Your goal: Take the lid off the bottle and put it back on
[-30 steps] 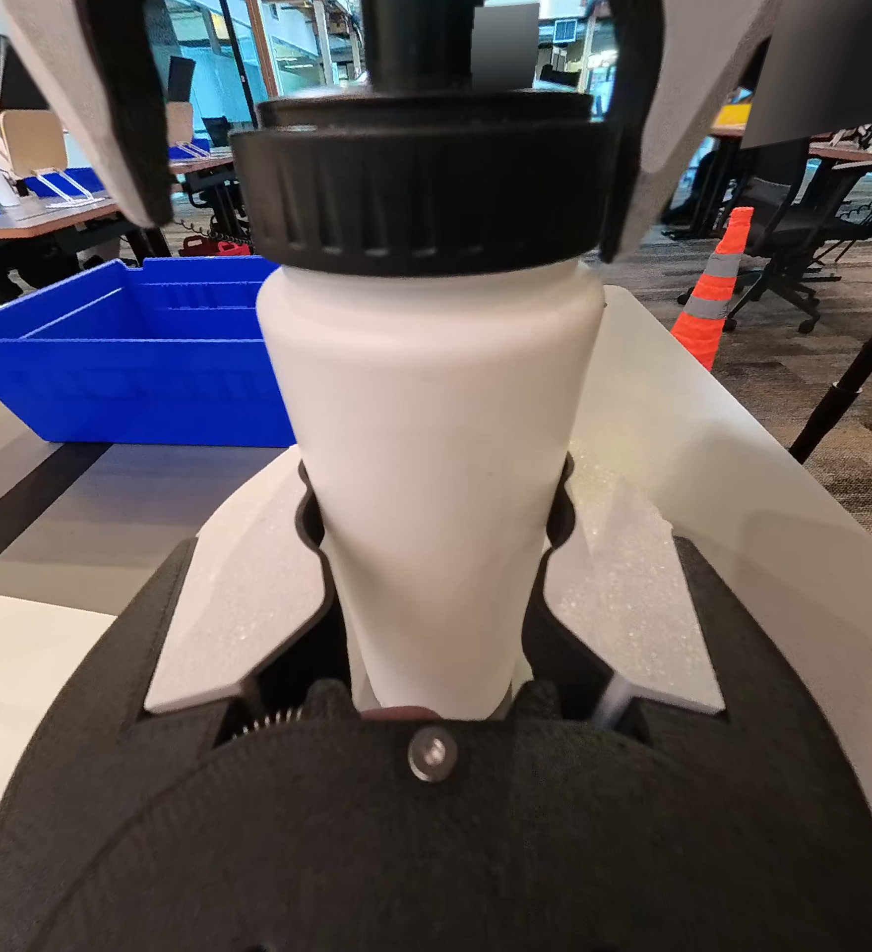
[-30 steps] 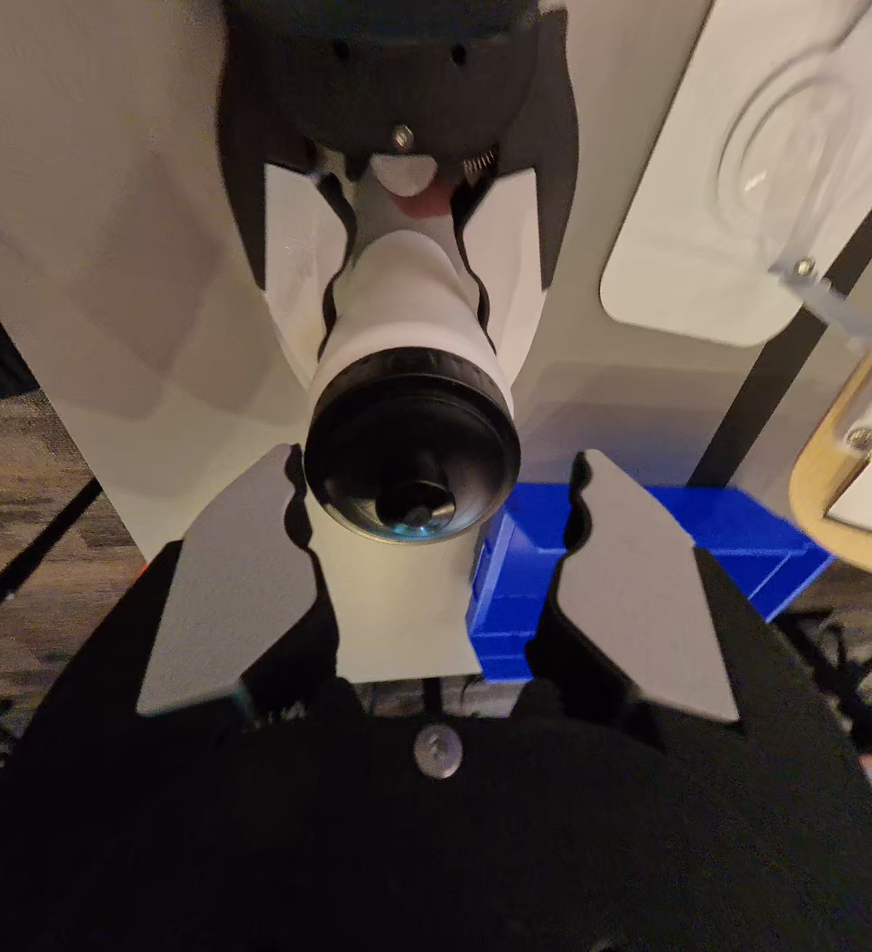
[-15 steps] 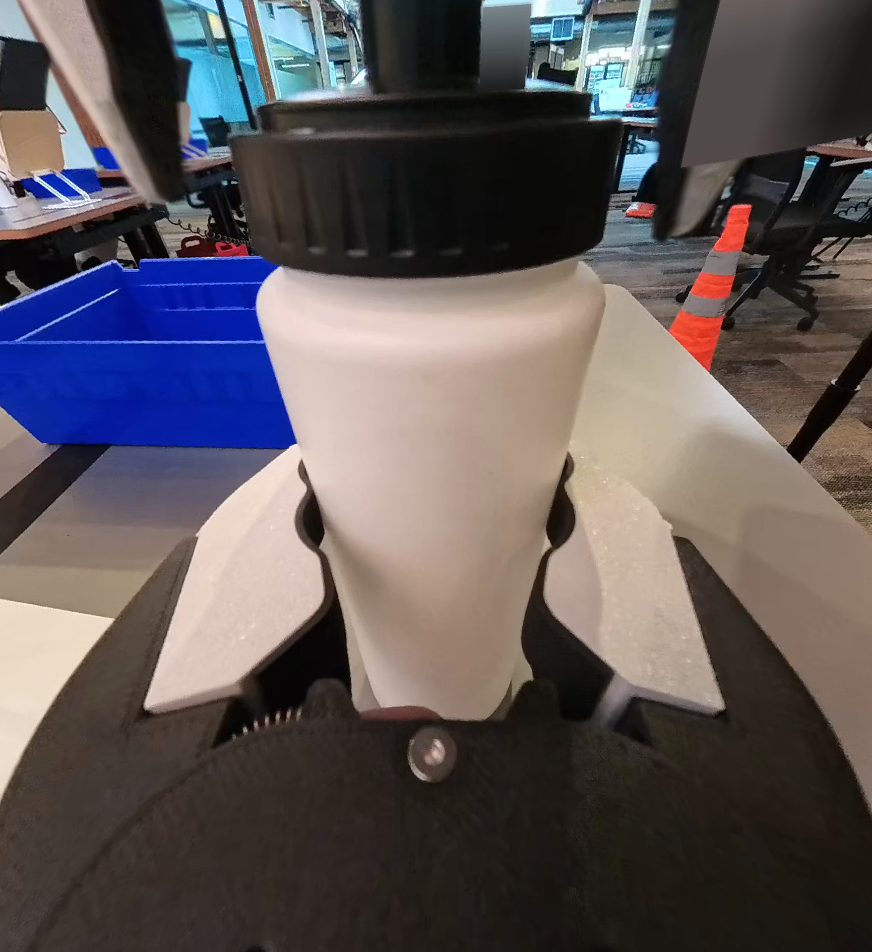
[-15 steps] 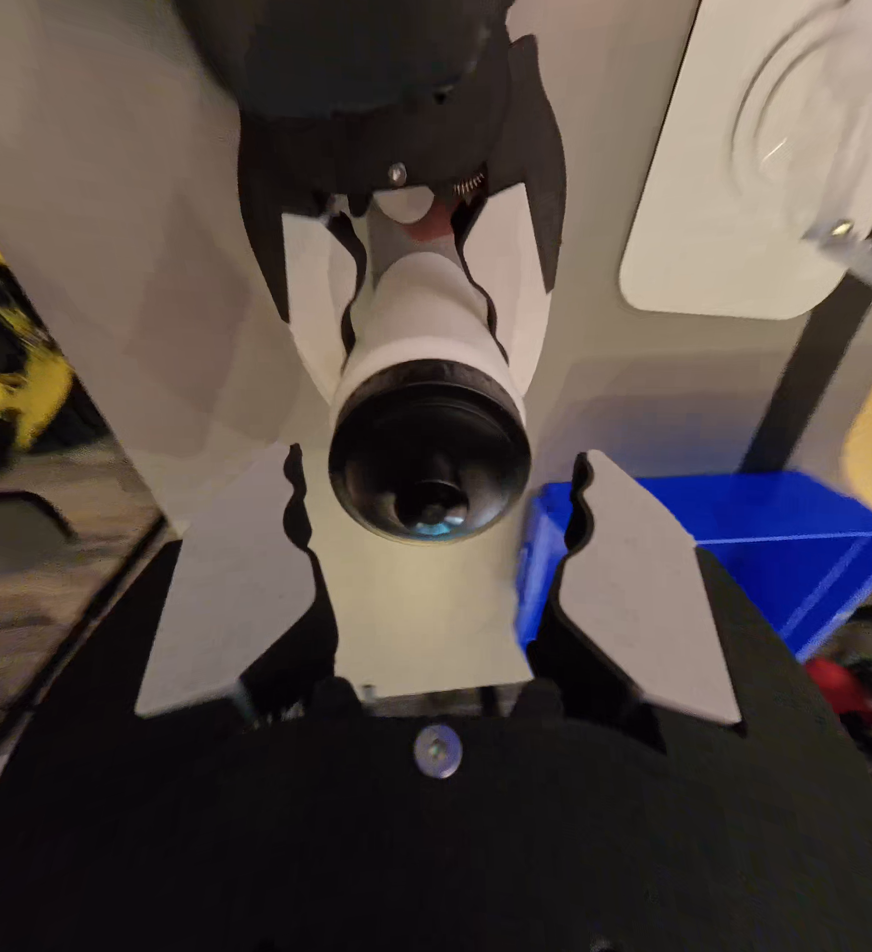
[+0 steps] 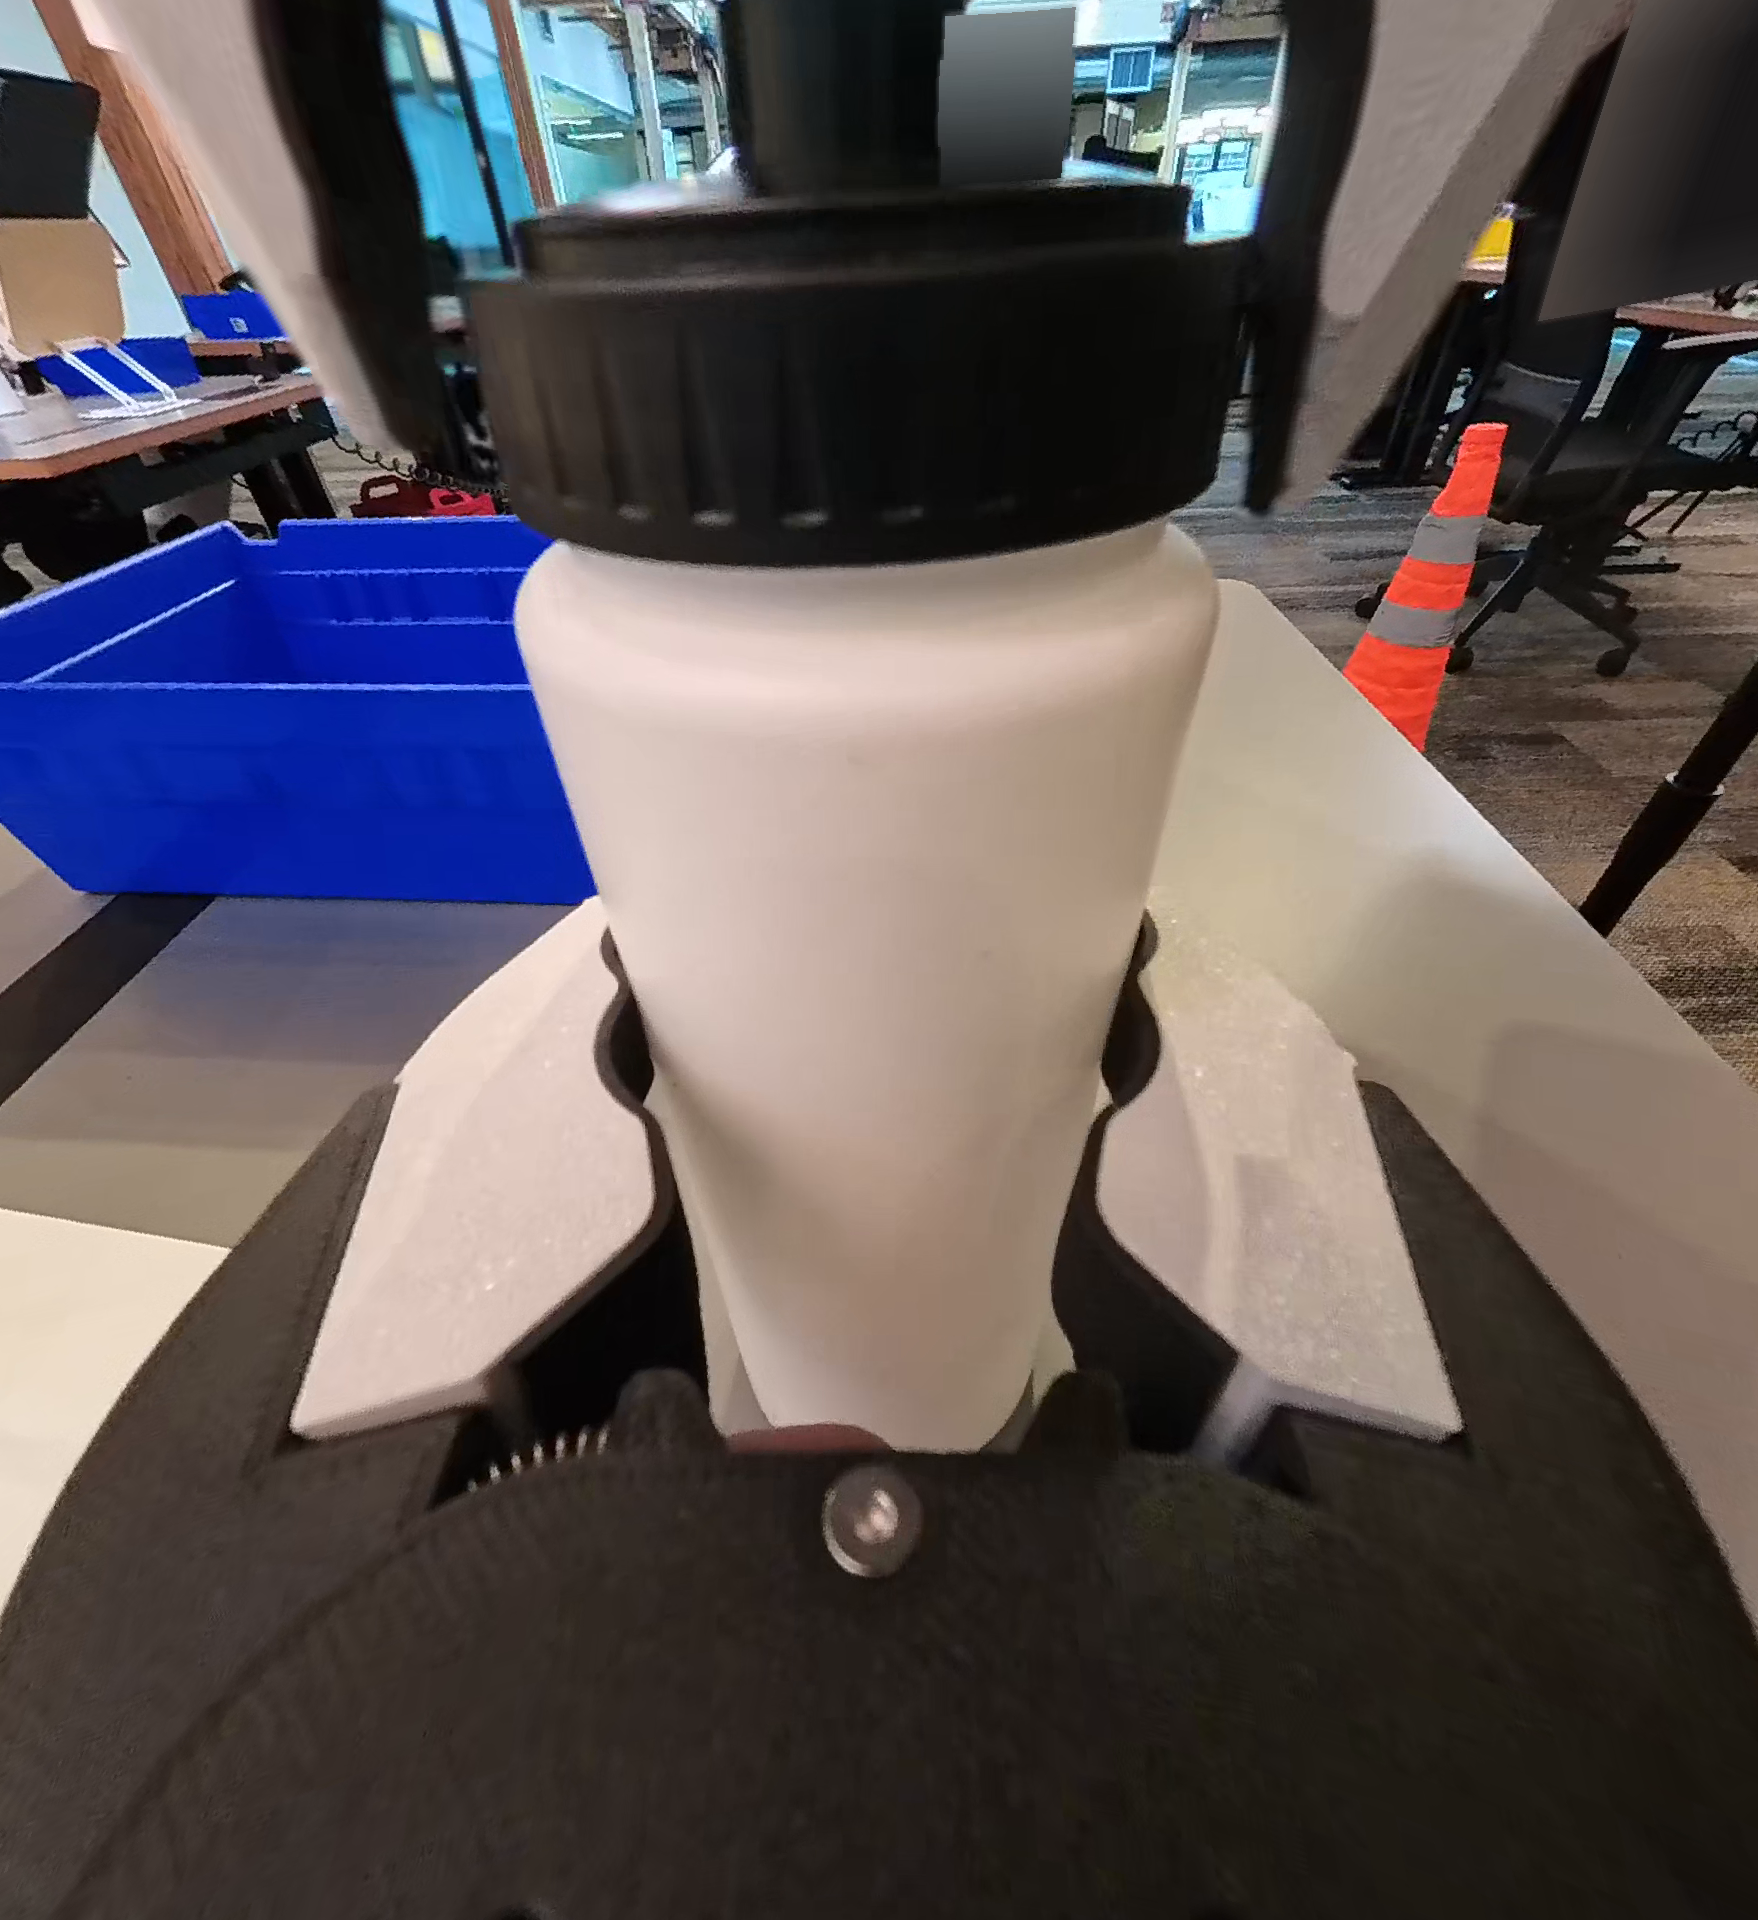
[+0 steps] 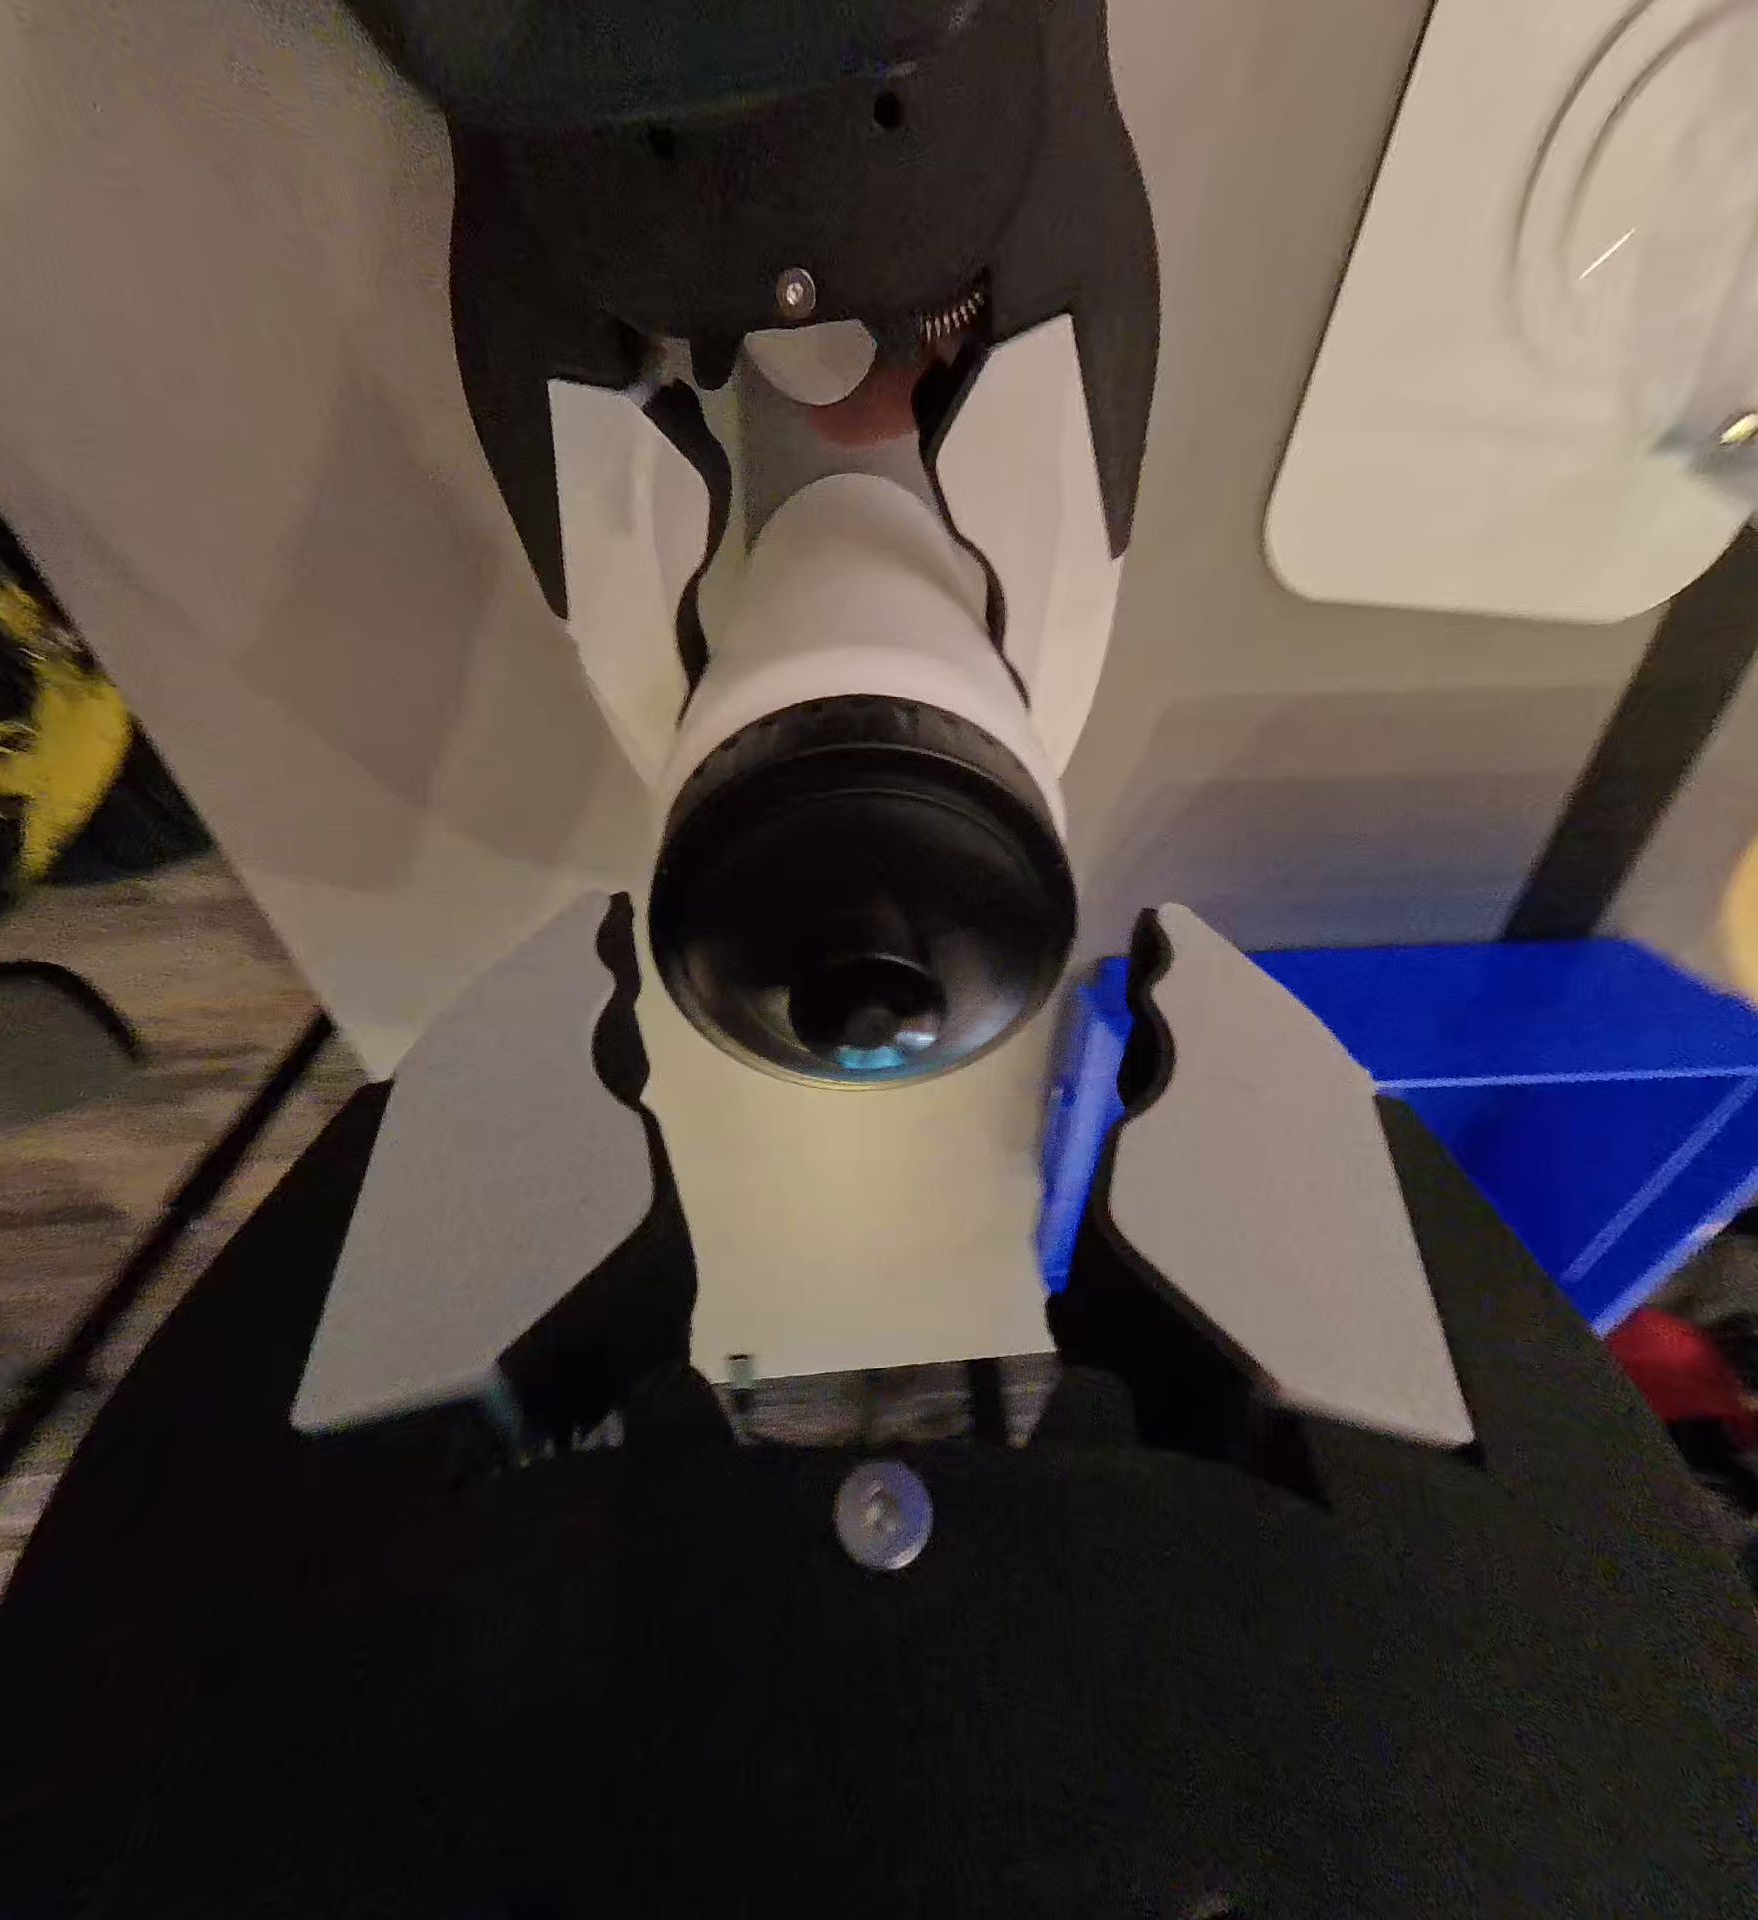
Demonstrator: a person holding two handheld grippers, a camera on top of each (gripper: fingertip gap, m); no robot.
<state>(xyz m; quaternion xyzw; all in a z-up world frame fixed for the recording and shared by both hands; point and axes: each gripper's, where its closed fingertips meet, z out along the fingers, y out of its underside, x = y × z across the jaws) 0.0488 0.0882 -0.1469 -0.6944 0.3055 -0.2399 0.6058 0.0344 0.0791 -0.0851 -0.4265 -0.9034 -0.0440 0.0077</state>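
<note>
A white bottle (image 5: 875,883) with a black ribbed lid (image 5: 854,384) stands upright, and the lid is on it. My left gripper (image 5: 880,987) is shut on the bottle's lower body. My right gripper comes down from above, and its fingers (image 5: 335,208) stand on either side of the lid with small gaps. In the right wrist view I look down on the lid (image 6: 859,914), which lies centred between the tips of my open right gripper (image 6: 885,935). The left gripper (image 6: 844,644) holds the bottle (image 6: 854,603) below it.
A blue bin (image 5: 231,727) stands on the white table (image 5: 1374,935) behind the bottle on the left; it also shows in the right wrist view (image 6: 1477,1091). A white tray (image 6: 1581,312) lies nearby. An orange cone (image 5: 1426,603) and a black tripod leg (image 5: 1737,727) stand on the floor to the right.
My right gripper has shifted over the bottle, so the lid now sits centred between its open fingers. The left gripper and the bottle have not moved.
</note>
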